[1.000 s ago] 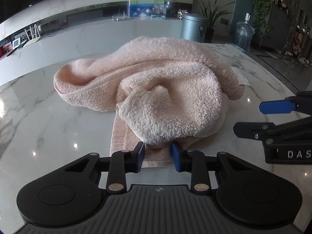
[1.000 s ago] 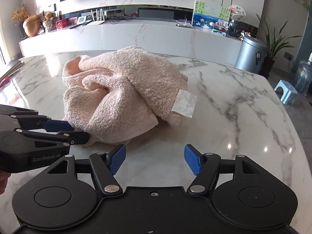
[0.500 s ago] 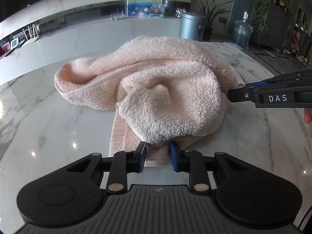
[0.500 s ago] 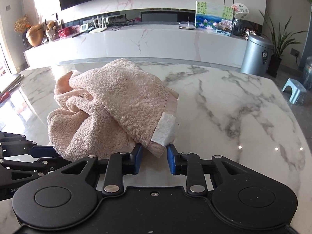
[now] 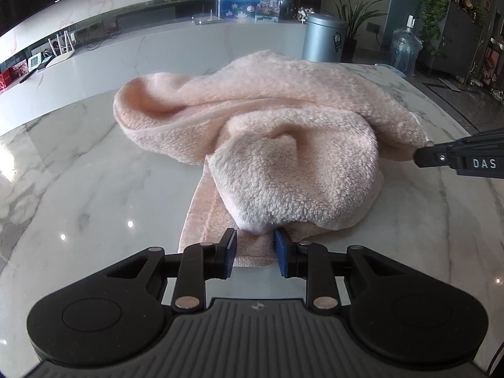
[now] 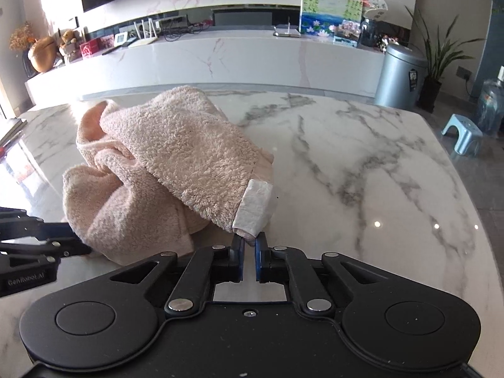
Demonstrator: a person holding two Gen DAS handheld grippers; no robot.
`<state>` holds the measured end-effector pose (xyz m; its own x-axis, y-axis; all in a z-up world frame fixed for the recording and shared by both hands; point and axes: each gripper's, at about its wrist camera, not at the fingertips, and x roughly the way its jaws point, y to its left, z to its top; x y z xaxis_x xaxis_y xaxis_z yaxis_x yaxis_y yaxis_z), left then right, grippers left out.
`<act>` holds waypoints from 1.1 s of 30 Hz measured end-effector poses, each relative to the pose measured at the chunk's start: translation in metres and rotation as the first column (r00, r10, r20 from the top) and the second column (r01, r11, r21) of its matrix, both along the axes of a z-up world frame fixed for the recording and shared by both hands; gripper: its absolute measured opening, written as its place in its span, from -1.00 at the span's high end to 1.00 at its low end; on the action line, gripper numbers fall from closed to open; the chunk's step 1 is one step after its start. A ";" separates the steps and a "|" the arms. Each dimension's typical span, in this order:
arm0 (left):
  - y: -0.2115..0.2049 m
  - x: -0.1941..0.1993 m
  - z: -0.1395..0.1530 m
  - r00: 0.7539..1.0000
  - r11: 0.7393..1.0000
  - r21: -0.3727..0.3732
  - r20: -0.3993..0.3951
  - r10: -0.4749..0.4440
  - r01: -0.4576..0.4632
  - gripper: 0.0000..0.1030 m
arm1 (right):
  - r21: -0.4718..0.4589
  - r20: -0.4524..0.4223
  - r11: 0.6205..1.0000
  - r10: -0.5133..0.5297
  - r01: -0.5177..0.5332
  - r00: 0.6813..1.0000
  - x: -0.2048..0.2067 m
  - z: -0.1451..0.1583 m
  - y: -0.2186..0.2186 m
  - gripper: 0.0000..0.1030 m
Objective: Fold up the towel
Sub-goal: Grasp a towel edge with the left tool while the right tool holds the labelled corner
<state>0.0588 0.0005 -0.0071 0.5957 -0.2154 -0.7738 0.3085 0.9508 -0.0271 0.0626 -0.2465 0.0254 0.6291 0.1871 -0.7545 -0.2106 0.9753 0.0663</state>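
A fluffy pink towel (image 5: 283, 145) lies crumpled in a heap on the marble table (image 5: 78, 195). My left gripper (image 5: 255, 247) has its blue pads around a fold of the towel's near edge, closed in on it. My right gripper (image 6: 249, 245) is shut on the towel's corner just below the white label (image 6: 255, 206) and holds that corner slightly raised. The towel also shows in the right wrist view (image 6: 163, 163). The right gripper shows at the right of the left wrist view (image 5: 456, 157), and the left gripper at the left of the right wrist view (image 6: 37, 252).
The table's far edge and right edge drop to the floor (image 6: 491, 189). Beyond it stand a long white counter (image 6: 220, 60), a grey bin (image 6: 400, 75), a blue stool (image 6: 463, 135) and water jugs (image 5: 404, 50).
My right gripper moved in from open on the bare table and closed on the towel corner by the label. My left gripper closed on the near fold, then eased slightly wider.
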 end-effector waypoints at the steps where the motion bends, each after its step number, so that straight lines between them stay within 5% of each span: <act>1: 0.002 -0.001 0.001 1.000 1.000 0.007 -0.005 0.008 -0.008 0.51 | 0.001 -0.003 1.000 0.000 0.000 1.000 -0.002 0.001 -0.001 1.00; 11: 0.017 -0.014 0.013 0.999 0.999 0.029 0.019 0.045 -0.046 0.51 | 0.009 -0.035 1.000 -0.001 0.001 0.999 -0.018 0.008 -0.009 0.85; 14: 0.013 -0.022 0.021 0.998 0.999 0.041 0.056 0.019 -0.022 0.31 | 0.011 -0.044 1.000 -0.001 0.001 0.999 -0.023 0.010 -0.011 0.80; 19: 0.003 -0.029 0.032 0.994 0.999 0.044 0.103 -0.029 0.024 0.03 | 0.013 -0.041 1.000 0.018 -0.017 0.999 -0.027 0.014 -0.007 0.27; 23: -0.014 -0.034 0.036 0.984 0.993 0.087 0.148 -0.098 0.086 -0.17 | 0.020 -0.037 0.999 0.031 -0.030 0.999 -0.025 0.016 -0.004 0.19; 33: -0.056 -0.027 0.026 0.952 0.966 0.145 0.194 -0.238 0.212 -0.22 | 0.029 -0.029 0.998 0.051 -0.050 0.998 -0.019 0.019 -0.001 0.10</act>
<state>0.0322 -0.0555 0.0190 0.6929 -0.2747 -0.6666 0.5012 0.8481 0.1715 0.0432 -0.2473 0.0445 0.5953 0.2396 -0.7669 -0.2573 0.9611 0.1006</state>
